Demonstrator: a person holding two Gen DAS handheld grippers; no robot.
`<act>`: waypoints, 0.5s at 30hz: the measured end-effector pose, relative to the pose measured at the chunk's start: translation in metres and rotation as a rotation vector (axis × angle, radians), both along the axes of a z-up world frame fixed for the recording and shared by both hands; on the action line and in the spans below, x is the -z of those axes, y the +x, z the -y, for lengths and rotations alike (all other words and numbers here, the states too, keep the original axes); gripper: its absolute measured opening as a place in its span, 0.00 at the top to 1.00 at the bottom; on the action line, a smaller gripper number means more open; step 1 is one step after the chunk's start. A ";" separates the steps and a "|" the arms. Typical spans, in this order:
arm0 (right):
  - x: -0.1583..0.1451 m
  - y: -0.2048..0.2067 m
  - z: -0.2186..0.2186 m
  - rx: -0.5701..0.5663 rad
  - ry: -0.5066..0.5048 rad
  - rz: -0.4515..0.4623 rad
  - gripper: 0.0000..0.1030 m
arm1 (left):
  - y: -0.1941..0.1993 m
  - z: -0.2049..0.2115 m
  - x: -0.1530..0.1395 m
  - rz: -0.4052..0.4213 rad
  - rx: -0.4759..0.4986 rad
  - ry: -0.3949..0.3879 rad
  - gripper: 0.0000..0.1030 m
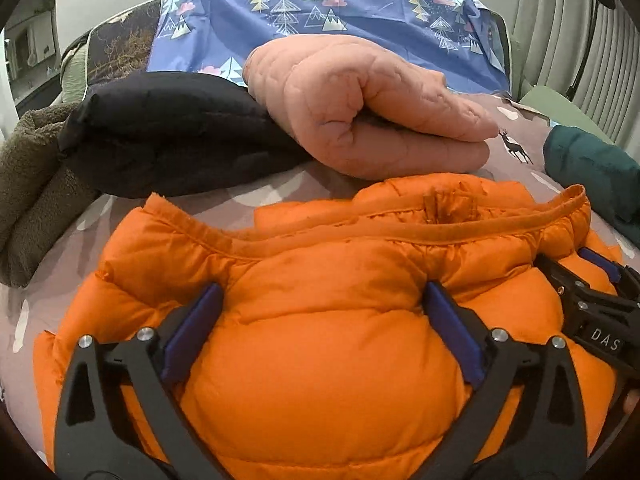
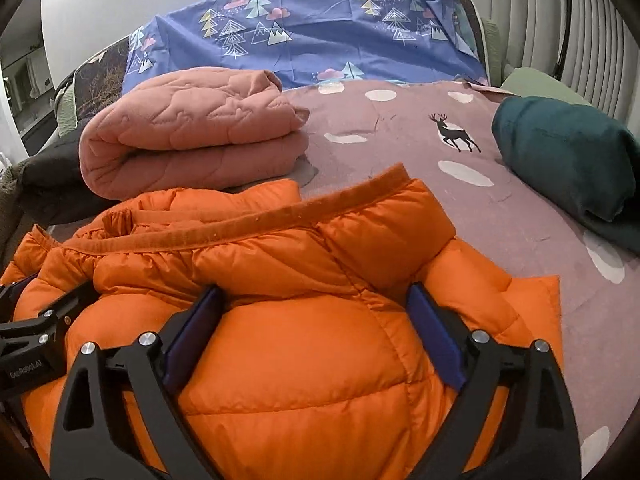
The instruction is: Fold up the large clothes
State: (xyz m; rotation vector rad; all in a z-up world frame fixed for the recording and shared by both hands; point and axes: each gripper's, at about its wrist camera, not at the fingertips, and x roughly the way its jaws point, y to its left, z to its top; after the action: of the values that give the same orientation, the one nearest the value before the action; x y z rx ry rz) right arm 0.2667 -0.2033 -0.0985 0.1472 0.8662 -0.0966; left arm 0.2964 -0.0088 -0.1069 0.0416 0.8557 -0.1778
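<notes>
Left wrist view: left gripper (image 1: pixel 320 306), jaws spread wide, pressed down on a bulge of the orange puffer jacket (image 1: pixel 320 360), which sits between the fingers; nothing looks pinched, though padding touches both pads. Jacket lies bunched on the bed (image 1: pixel 516 136), collar edge toward the far side. Right gripper (image 1: pixel 600 292) visible at right edge, also on the jacket. Beyond it: folded pink quilted jacket (image 1: pixel 360 120), black garment (image 1: pixel 168 132), brown fleece (image 1: pixel 32 184), teal garment (image 1: pixel 592 168).

Right wrist view: right gripper (image 2: pixel 316 318), jaws wide apart too, straddling the jacket's padded bulk, no grip evident. Left gripper (image 2: pixel 40 320) at left edge. Blue tree-print sheet (image 2: pixel 320 40) at the back.

Step, as I judge: fold partway made, both tools flattening or holding the bundle. Next move likely needs pressing air out, then closing on an edge to fold over again; puffy fill may spring back.
</notes>
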 end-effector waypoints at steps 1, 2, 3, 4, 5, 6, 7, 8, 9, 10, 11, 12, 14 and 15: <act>0.002 0.001 0.001 0.000 -0.003 -0.001 0.09 | 0.000 0.000 0.001 0.002 -0.002 -0.003 0.02; 0.003 0.001 -0.002 0.000 -0.006 -0.003 0.09 | 0.000 -0.001 0.003 0.002 -0.002 -0.005 0.02; 0.006 0.005 0.000 -0.002 -0.010 -0.008 0.08 | 0.002 -0.001 0.004 -0.002 -0.002 -0.009 0.02; 0.007 0.006 0.001 -0.003 -0.013 -0.011 0.07 | 0.006 0.001 0.004 -0.006 -0.001 -0.012 0.02; 0.007 0.007 0.001 -0.004 -0.015 -0.014 0.07 | 0.008 0.000 0.005 -0.009 -0.001 -0.015 0.02; 0.008 0.008 0.001 -0.005 -0.016 -0.016 0.07 | 0.008 -0.001 0.006 -0.012 0.000 -0.017 0.02; 0.009 0.009 0.001 -0.006 -0.016 -0.018 0.06 | 0.009 -0.001 0.008 -0.016 0.001 -0.019 0.02; 0.009 0.009 0.001 -0.008 -0.015 -0.020 0.06 | 0.009 0.000 0.009 -0.018 0.001 -0.019 0.02; 0.010 0.010 0.001 -0.009 -0.014 -0.023 0.06 | 0.010 0.000 0.009 -0.021 0.001 -0.019 0.02; 0.011 0.011 0.001 -0.010 -0.014 -0.025 0.06 | 0.010 0.000 0.010 -0.023 0.001 -0.018 0.02; 0.011 0.011 0.000 -0.010 -0.015 -0.027 0.05 | 0.010 0.001 0.010 -0.025 0.000 -0.017 0.02; 0.012 0.013 0.000 -0.011 -0.015 -0.029 0.05 | 0.010 0.001 0.011 -0.027 0.000 -0.016 0.02; 0.012 0.014 -0.001 -0.012 -0.015 -0.032 0.05 | 0.011 0.000 0.012 -0.033 0.002 -0.014 0.02; 0.013 0.014 -0.001 -0.012 -0.015 -0.033 0.05 | 0.011 0.000 0.013 -0.036 0.002 -0.013 0.02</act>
State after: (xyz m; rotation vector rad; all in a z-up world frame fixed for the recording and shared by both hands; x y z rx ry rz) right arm 0.2805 -0.2026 -0.1115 0.1268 0.8995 -0.0940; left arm 0.3072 -0.0088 -0.1203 0.0274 0.8904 -0.1863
